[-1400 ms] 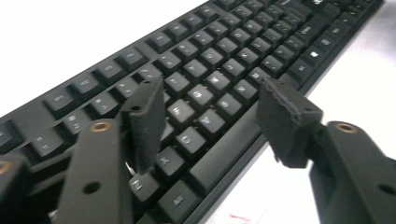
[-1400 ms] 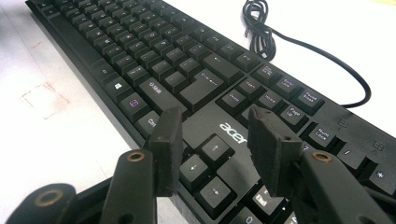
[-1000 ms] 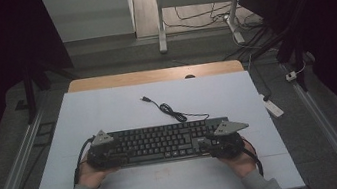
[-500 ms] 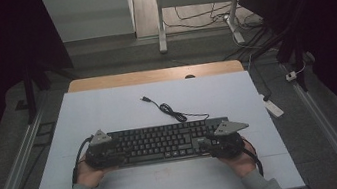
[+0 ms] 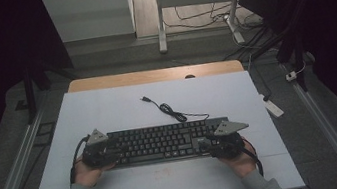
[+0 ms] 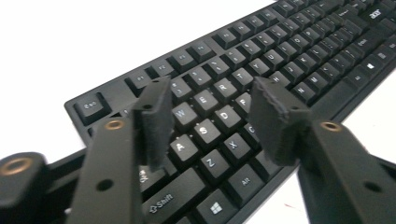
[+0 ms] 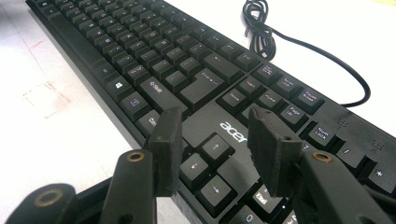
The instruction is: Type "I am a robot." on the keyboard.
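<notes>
- Our left gripper (image 6: 210,126) had just been narrowing its jaws over the keyboard (image 5: 163,143) letter keys, pads not gripping anything yet.
- Right gripper (image 7: 219,149) hovered part-open above the arrow keys.
- Keyboard sat flat on the counter (image 5: 108,113), looks like we're lining up a two-end lift.

Two hands reach in from the near edge. The left gripper (image 5: 107,151) jaws, just closing, stand apart; the right gripper (image 5: 214,144) jaws also gape.

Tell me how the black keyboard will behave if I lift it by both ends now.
The keyboard looks like a long, flat, rigid slab, so it should lift level without sagging. Its cable lies loose and coiled behind, so it will probably trail and drag.
</notes>
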